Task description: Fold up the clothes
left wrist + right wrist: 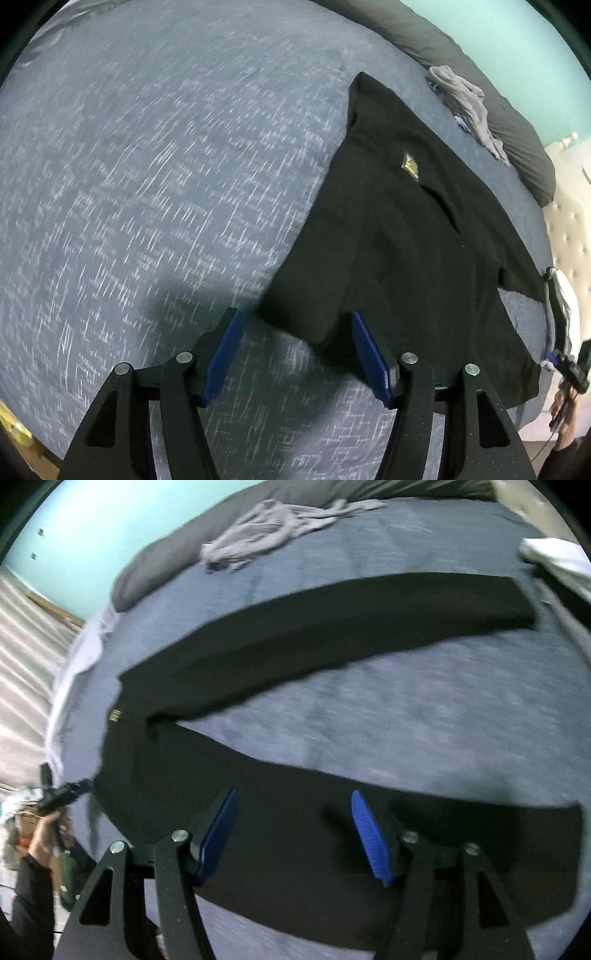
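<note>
Your left gripper has its jaws wide, nothing between the blue pads. It hangs over the bed, right at the near sleeve corner of the black shirt; the sleeve tip sits in the gap between the jaws but the pads aren't pressing on it.

The shirt lies spread flat on the blue-grey bedcover, to the right of the left wrist view, yellow chest logo facing up. One sleeve reaches toward the far edge.

Your right gripper also has its jaws wide and empty. In the right wrist view it hovers above the black shirt, which fills the lower part of the frame, with one long black band stretching across the bed further out. That frame is motion-blurred, so whether the band is a sleeve or a folded edge is hard to tell; it looks like a sleeve.

A crumpled grey garment lies near the dark grey pillow at the far side of the bed, well apart from the shirt. Something white sits at the right edge of the bed.

Each wrist view catches your other hand on its gripper handle at the frame edge: left hand, right hand.
</note>
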